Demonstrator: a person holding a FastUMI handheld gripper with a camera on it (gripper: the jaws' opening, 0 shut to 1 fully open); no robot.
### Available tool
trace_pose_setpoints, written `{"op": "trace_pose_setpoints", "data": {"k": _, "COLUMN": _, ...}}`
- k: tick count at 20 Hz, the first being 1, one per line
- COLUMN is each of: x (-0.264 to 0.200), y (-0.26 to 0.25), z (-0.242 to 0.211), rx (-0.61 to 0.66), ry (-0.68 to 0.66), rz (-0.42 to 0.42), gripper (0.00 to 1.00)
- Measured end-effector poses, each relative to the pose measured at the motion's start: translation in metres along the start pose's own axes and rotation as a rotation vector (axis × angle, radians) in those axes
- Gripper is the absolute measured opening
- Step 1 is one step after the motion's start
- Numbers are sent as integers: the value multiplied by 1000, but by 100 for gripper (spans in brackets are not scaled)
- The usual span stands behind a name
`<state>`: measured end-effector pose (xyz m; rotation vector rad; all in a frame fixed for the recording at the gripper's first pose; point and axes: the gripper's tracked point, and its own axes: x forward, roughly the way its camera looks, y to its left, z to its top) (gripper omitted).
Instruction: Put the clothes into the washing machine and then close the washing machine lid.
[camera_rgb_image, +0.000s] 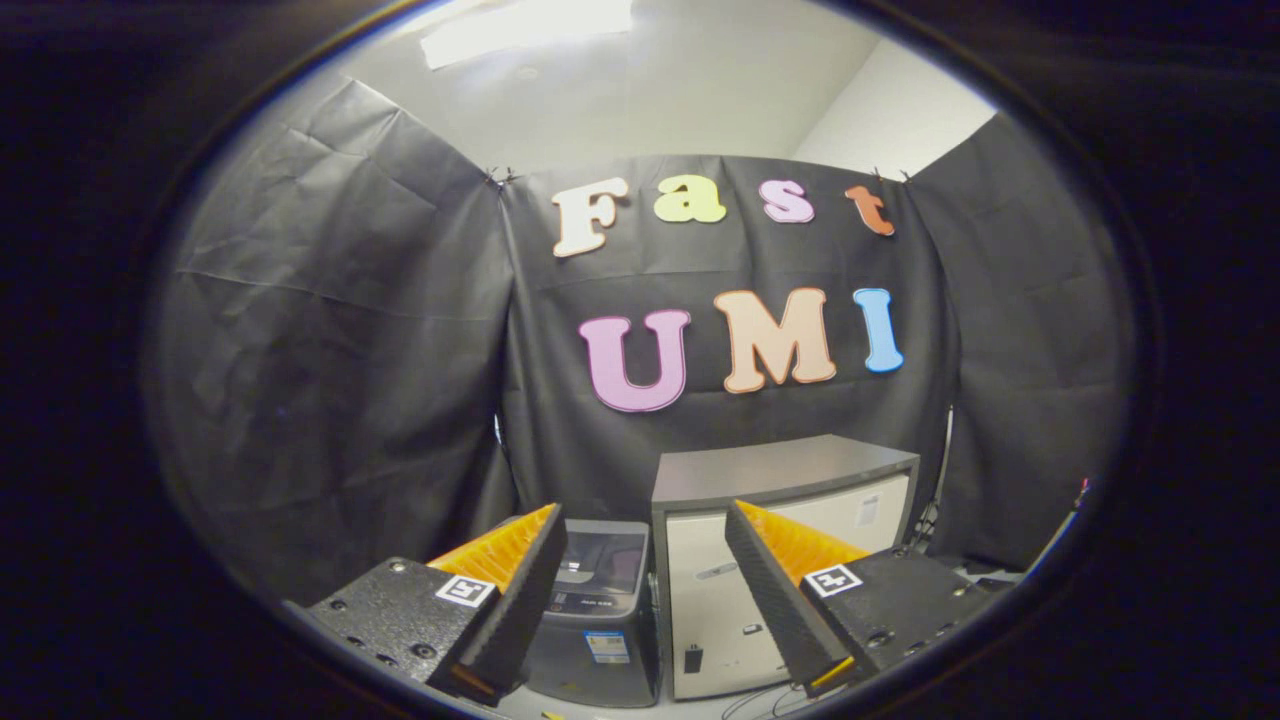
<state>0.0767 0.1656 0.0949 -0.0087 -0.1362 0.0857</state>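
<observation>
Gripper (640, 600) at bottom centre, fingers spread wide, nothing between them. Washing machine (598, 610) low in frame, just beyond the left finger (505, 590), lid down. Cabinet (780, 560) touching or just beside its right, taller, partly behind the right finger (785, 590). Booth wall (330, 400) behind both.

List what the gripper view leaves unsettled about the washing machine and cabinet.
- Washing machine: its near side is hidden behind one finger of the open, empty gripper.
- Its lid: too dark to tell whether shut.
- White cabinet: front partly covered by the other finger.
- Labels on both: too small.
</observation>
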Motion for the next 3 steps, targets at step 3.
{"op": "trace_pose_setpoints", "data": {"k": 3, "x": 0, "y": 6, "z": 4, "rx": 7, "ry": -25, "rz": 6, "gripper": 97}}
